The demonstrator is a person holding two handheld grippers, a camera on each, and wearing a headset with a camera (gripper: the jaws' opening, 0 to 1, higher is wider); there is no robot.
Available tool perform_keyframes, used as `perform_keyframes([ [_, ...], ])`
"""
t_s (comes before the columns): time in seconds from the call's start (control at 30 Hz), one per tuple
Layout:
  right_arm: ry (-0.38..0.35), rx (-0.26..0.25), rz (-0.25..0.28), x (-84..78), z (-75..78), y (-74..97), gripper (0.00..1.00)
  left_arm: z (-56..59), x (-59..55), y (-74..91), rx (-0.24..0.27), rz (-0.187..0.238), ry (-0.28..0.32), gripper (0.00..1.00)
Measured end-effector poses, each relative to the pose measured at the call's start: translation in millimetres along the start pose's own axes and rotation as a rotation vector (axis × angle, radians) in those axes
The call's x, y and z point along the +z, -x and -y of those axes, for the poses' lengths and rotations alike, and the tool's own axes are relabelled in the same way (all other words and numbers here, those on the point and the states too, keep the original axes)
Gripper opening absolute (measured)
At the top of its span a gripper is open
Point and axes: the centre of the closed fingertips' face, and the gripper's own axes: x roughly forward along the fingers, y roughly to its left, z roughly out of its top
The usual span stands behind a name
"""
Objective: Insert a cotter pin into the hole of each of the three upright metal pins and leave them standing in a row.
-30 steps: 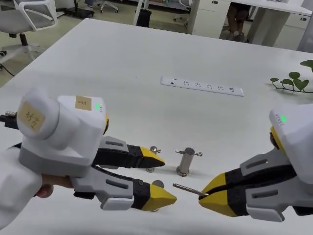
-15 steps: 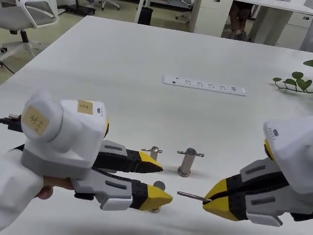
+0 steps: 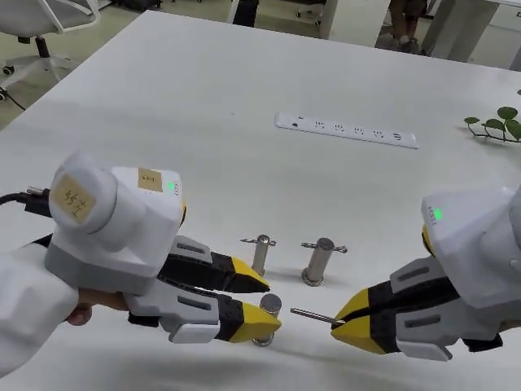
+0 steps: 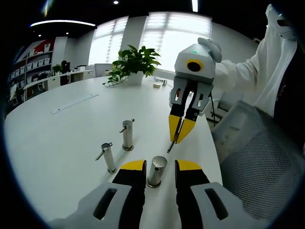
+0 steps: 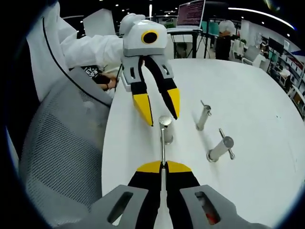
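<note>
Three upright metal pins stand on the white table (image 3: 203,98). Two carry cotter pins: one (image 3: 260,252) (image 4: 108,156) (image 5: 204,116) and another (image 3: 318,261) (image 4: 127,134) (image 5: 221,148). The bare third pin (image 3: 269,310) (image 4: 157,169) (image 5: 165,128) stands nearest me. My left gripper (image 3: 269,305) (image 4: 161,167) (image 5: 161,110) is open, its jaws straddling that pin with small gaps. My right gripper (image 3: 337,322) (image 5: 162,166) (image 4: 180,131) is shut on a cotter pin (image 3: 310,315) (image 5: 162,147) (image 4: 171,144), whose free end points at the bare pin's top, just short of it.
A white power strip (image 3: 346,130) lies across the far middle of the table. A small green plant (image 3: 498,125) (image 4: 133,61) sits at the far right edge. An office chair (image 3: 45,12) stands off the table's far left corner.
The head camera has tilted, shifting the picture. My right gripper has brought the cotter pin a little nearer the bare pin. The left jaws stay around that pin.
</note>
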Motion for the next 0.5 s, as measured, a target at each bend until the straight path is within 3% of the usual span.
perform_keyframes([
  [0.5,-0.006,0.024,-0.018,-0.9,2.1,-6.9,0.00,-0.8,-3.4,-2.0,-0.029,-0.009,0.017,0.11],
])
